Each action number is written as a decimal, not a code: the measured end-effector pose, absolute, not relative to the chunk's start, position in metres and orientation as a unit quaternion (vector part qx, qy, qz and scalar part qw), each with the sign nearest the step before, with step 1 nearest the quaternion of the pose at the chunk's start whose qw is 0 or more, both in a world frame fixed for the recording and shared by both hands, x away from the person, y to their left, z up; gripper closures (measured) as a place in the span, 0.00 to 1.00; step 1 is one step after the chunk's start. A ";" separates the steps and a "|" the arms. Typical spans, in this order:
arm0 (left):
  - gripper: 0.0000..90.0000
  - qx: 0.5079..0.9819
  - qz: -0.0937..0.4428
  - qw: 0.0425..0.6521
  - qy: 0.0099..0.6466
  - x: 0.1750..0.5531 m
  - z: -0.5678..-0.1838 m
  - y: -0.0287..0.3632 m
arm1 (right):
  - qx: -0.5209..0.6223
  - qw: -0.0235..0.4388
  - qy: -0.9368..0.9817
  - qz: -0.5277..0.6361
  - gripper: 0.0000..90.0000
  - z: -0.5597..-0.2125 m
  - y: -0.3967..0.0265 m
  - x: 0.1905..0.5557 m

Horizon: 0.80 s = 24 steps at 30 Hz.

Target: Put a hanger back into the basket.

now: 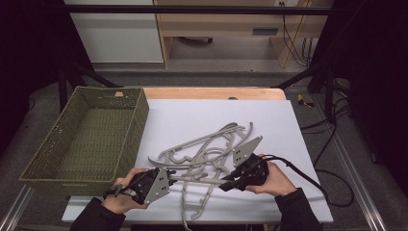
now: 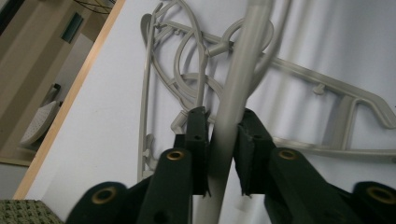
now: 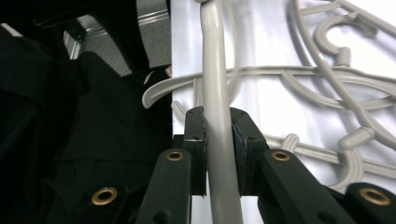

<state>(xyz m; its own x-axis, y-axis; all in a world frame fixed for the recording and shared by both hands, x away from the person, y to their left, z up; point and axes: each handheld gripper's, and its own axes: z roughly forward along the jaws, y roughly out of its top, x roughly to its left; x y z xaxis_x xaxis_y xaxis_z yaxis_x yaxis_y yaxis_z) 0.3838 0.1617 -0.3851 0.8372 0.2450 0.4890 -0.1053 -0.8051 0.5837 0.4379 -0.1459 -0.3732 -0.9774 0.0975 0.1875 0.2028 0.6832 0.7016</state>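
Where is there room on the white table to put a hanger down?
The white table mat is bare along its far edge, between the green woven basket and the pile of grey plastic hangers, and on its right side. The basket's inside is bare too. The middle and near edge are crowded with hangers and both grippers.

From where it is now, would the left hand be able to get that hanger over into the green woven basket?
Probably yes: the green woven basket sits open-topped just beside the left gripper, but the right gripper also clamps the grey plastic hanger.

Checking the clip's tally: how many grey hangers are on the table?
About 3, tangled: one hanger gripped by both hand-held grippers, left and right; two overlapping behind it. Overlap may hide more.
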 end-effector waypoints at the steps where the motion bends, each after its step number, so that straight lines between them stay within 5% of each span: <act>1: 0.88 0.908 0.271 0.317 0.039 0.384 -0.385 0.162 | -0.086 0.065 -0.914 -0.392 0.87 -0.372 -0.147 0.438; 10: 0.90 0.911 0.259 0.316 0.061 0.380 -0.379 0.158 | -0.123 0.021 -0.914 -0.385 0.82 -0.373 -0.151 0.442; 24: 0.91 0.884 0.270 0.343 0.169 0.389 -0.368 0.171 | -0.243 -0.119 -0.820 -0.505 0.33 -0.360 -0.190 0.451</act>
